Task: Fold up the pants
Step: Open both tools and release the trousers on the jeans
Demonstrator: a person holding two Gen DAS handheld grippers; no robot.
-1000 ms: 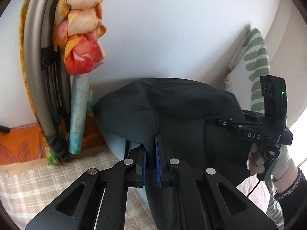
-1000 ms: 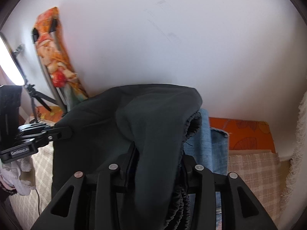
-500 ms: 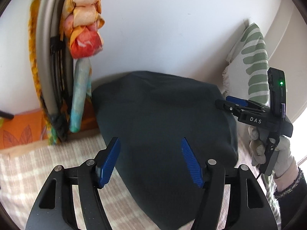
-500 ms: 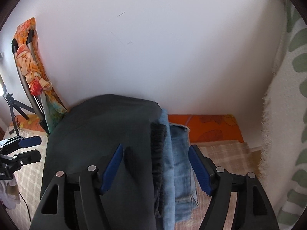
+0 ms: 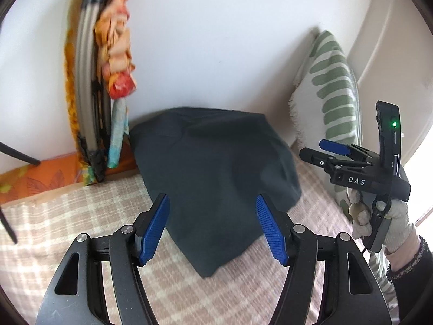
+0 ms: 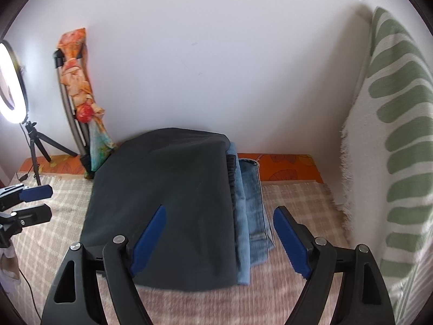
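Dark folded pants (image 5: 213, 170) (image 6: 167, 197) lie on the checked blanket, stacked over folded blue jeans (image 6: 251, 216) whose edge shows on the right. My left gripper (image 5: 213, 227) is open above the near end of the dark pants, with nothing pressed between its blue pads. My right gripper (image 6: 219, 238) hovers above the near edge of the stack; its jaws are opening and grip nothing. In the left wrist view the right gripper (image 5: 319, 151) appears at the right, held by a gloved hand (image 5: 379, 216). The left gripper (image 6: 35, 203) shows at the left edge of the right wrist view.
A checked blanket (image 6: 297, 205) covers the bed, with an orange sheet (image 6: 286, 165) along the white wall. A folded frame with colourful cloth (image 5: 108, 81) leans at the left. A ring light on a tripod (image 6: 10, 81) stands far left. A green-striped cushion (image 6: 400, 135) stands at the right.
Both grippers let go of the dark pants, opened, and drew back and up. The pants dropped flat onto the stack of jeans.
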